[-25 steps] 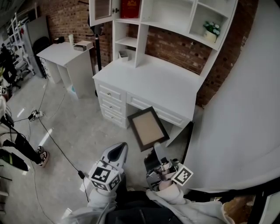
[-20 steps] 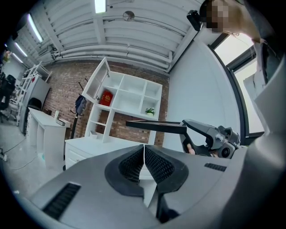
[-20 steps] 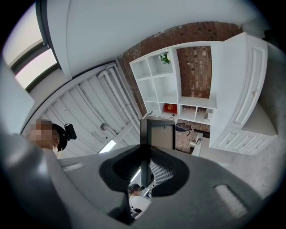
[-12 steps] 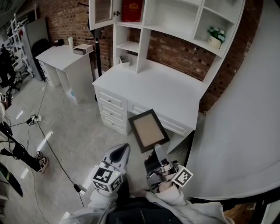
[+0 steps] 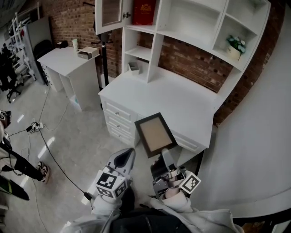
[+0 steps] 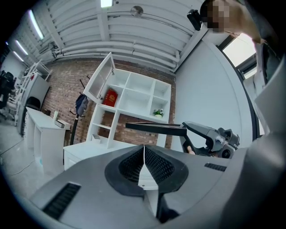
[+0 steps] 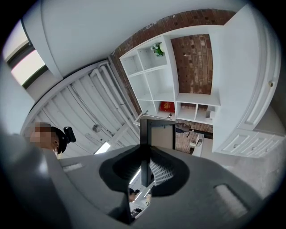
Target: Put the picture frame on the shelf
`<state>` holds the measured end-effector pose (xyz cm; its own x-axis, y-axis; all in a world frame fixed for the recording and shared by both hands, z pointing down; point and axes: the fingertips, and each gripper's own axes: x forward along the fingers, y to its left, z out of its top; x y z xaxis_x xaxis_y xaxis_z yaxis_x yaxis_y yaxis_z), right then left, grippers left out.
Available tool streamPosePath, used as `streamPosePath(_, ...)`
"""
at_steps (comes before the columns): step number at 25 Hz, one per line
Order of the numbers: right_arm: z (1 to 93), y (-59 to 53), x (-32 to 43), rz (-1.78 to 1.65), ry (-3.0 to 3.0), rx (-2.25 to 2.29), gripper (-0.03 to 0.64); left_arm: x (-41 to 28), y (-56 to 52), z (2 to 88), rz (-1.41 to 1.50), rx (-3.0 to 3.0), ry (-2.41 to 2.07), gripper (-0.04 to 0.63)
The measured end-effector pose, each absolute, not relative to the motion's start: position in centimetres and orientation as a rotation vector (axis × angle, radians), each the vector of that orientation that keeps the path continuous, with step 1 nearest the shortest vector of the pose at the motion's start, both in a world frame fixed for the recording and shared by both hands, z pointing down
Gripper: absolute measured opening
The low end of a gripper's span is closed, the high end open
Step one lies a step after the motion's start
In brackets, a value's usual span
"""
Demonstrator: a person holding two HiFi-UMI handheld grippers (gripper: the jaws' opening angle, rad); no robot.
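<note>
In the white shelf unit [image 5: 157,43], a low left cubby holds a small pale holder [image 5: 133,68], an upper compartment holds a red book [image 5: 143,9], and a right one holds a potted plant [image 5: 235,44]. The left gripper [image 5: 124,157] has its jaws pressed together on nothing. The right gripper [image 5: 165,159] pinches the near short edge of the picture frame [image 5: 155,134], held over the desk [image 5: 191,102] front. Its tan panel faces up and its long axis runs away toward the shelves.

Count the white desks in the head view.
2: a large desk under the shelf unit, a smaller desk at left by the brick wall; others may be hidden.
</note>
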<state>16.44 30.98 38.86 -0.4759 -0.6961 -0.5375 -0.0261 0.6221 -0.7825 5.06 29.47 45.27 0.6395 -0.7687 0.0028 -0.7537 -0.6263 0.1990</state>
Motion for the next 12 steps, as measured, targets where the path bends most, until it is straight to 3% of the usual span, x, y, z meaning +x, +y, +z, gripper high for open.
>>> streamPosePath(12,37.4,21.2,13.4,-0.911,1.918,-0.540,0.055,1.9,19.7,43.6,-0.128,2.685,-1.288,0.006)
